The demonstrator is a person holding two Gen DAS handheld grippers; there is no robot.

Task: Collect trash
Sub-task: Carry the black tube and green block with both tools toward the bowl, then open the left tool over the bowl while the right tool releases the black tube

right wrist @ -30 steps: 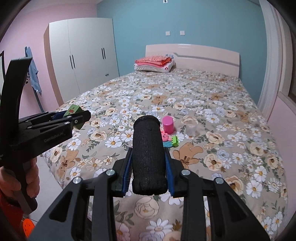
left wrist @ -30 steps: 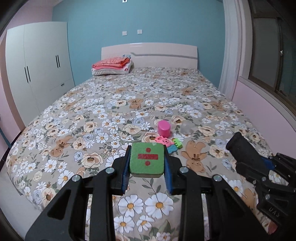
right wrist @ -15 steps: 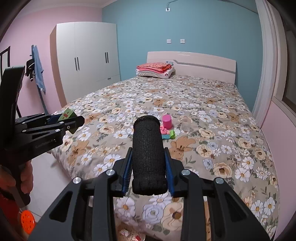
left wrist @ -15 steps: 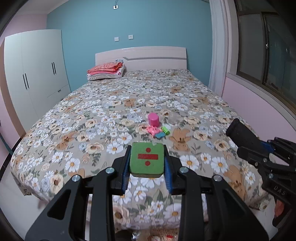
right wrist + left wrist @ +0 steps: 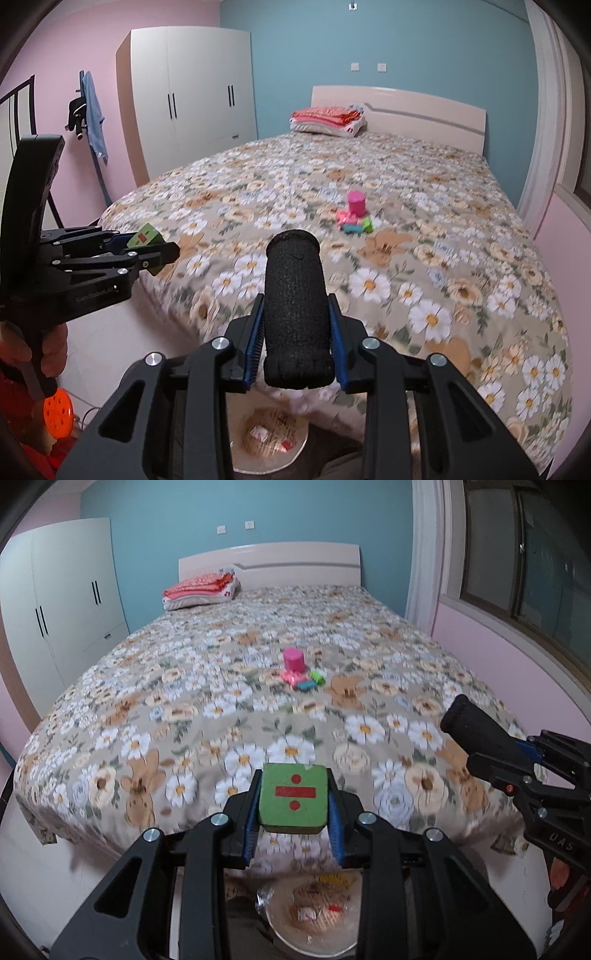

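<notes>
The bed (image 5: 207,709) is seen from beyond its foot edge, where a lined bin (image 5: 314,915) with scraps in it stands on the floor below both tongs. The carry-to-bin step is judged to be in hand. The right tongs (image 5: 297,347) are closed on a black foam roll (image 5: 295,306), and the left tongs (image 5: 293,805) are clamped on a green block (image 5: 293,797). Next, each load would need lowering over the bin and releasing. Near the bed's middle, a pink cup (image 5: 294,660) and small toys (image 5: 304,681) are left; nothing is seen blocking the drop.
</notes>
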